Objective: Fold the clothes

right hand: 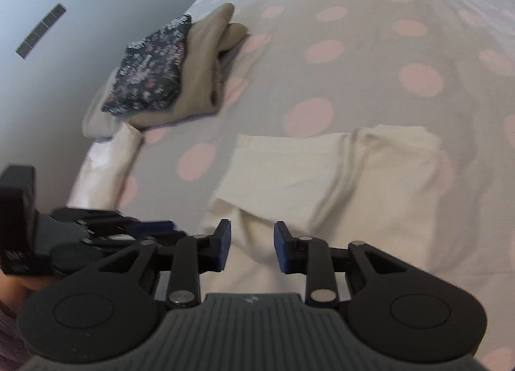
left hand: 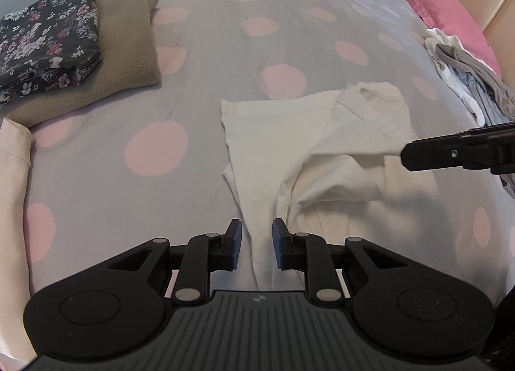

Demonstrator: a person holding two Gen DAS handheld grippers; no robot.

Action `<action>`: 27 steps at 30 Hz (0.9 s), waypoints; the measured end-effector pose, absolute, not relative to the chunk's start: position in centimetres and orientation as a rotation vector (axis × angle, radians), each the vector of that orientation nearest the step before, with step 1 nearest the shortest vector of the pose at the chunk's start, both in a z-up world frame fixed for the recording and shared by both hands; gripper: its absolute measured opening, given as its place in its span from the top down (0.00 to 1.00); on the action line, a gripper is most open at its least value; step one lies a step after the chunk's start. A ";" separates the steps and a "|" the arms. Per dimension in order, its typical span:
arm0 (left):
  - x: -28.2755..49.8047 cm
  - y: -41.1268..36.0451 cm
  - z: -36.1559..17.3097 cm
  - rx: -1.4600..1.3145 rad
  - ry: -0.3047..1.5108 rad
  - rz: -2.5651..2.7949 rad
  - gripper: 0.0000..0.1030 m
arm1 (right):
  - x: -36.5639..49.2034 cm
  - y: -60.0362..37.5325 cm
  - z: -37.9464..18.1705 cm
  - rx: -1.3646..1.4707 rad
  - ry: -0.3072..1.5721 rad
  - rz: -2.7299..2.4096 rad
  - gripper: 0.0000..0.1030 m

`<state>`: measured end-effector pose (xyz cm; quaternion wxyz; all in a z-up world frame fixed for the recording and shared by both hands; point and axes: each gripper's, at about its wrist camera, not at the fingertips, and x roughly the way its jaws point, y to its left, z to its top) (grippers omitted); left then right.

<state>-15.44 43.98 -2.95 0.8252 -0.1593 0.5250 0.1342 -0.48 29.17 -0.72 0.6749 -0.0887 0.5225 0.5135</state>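
Dotted bedspread (left hand: 199,59) bare beyond cream shirt (left hand: 289,133); left claw (left hand: 257,247) and right claw (right hand: 251,247) both released.

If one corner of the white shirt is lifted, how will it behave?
The white shirt is probably floppy: it already lies in soft creases. It looks thin, so likely light. On the spotted bedcover its folded sleeve may slide open.
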 end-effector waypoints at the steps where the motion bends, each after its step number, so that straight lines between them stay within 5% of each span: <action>1: -15.3 43.7 -3.0 -0.330 1.119 0.276 0.82 | -0.4 28.8 -1.2 -0.231 1.172 1.147 0.69; 5: -14.8 42.4 -4.0 -0.292 1.147 0.240 0.72 | -0.4 28.4 -3.9 -0.362 1.170 1.113 0.86; 27: -14.0 42.9 -6.9 -0.293 1.254 0.230 0.72 | 1.4 38.3 -8.2 -0.180 1.064 1.101 0.84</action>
